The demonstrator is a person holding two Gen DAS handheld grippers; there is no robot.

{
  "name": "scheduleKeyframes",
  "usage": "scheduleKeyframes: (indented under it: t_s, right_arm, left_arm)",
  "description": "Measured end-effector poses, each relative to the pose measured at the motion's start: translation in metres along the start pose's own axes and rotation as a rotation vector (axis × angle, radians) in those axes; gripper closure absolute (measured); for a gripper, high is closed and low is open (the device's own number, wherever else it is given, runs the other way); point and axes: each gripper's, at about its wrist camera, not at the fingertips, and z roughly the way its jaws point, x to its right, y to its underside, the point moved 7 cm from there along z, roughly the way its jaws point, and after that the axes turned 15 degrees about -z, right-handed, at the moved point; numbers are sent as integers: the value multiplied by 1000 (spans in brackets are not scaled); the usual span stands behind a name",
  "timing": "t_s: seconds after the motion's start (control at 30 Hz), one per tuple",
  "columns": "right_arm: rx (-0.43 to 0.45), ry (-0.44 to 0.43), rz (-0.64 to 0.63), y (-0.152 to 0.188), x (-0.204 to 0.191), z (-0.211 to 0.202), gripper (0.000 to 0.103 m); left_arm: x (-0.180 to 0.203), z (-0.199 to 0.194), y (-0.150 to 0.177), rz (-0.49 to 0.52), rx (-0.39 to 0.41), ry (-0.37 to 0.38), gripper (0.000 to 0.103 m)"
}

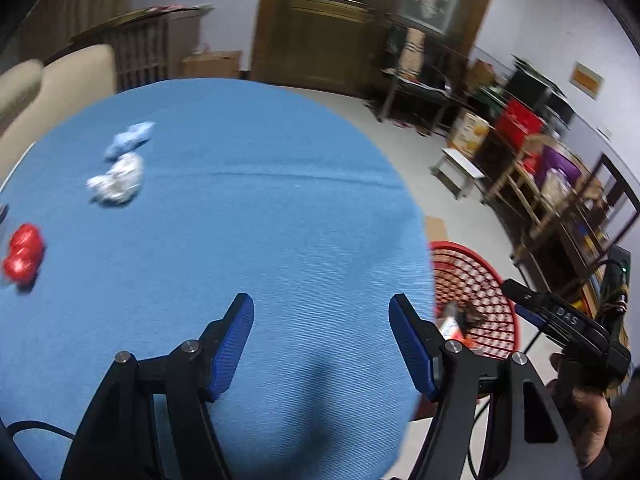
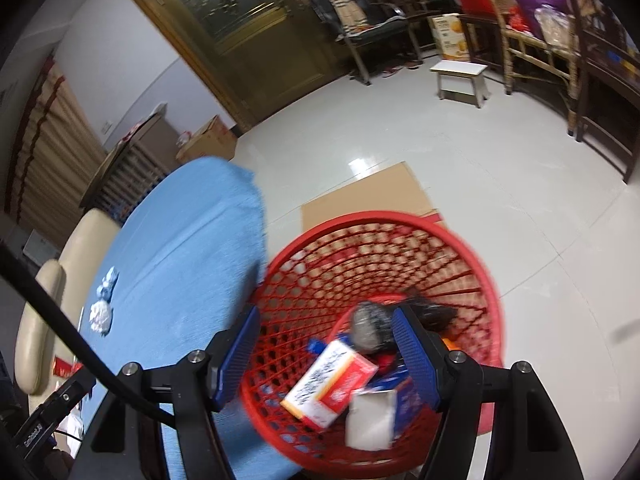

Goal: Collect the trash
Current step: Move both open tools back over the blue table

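left wrist view: left gripper (image 1: 321, 316) fingers wide, empty, over blue surface (image 1: 260, 220) w/ crumpled paper (image 1: 118, 180) left. right gripper (image 2: 325, 330) wide, empty above red basket (image 2: 486, 280), prob. post-drop.

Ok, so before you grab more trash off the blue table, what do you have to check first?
1. Left tool empty and open: ok, nothing sits between its fingers.
2. Right tool empty and open: ok, it hangs over the red basket with nothing gripped.
3. Trash still on the blue table: ok, a white paper ball, a light blue paper ball and a red crumpled piece are there.
4. Path to them free: ok, only bare cloth lies between.
5. Room in the basket: ok, the boxes and wrappers lie low inside.
6. Picture sharp enough to aim: not ok, the left view is blurry.
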Motion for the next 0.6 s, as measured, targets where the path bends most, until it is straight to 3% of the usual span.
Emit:
scheduleKeyframes:
  t_s: [0.6]
  right_arm:
    - [-89, -124, -237, 17, -125, 34, 31]
  left_arm:
    - [-148, -39, -16, -287, 107, -138, 32]
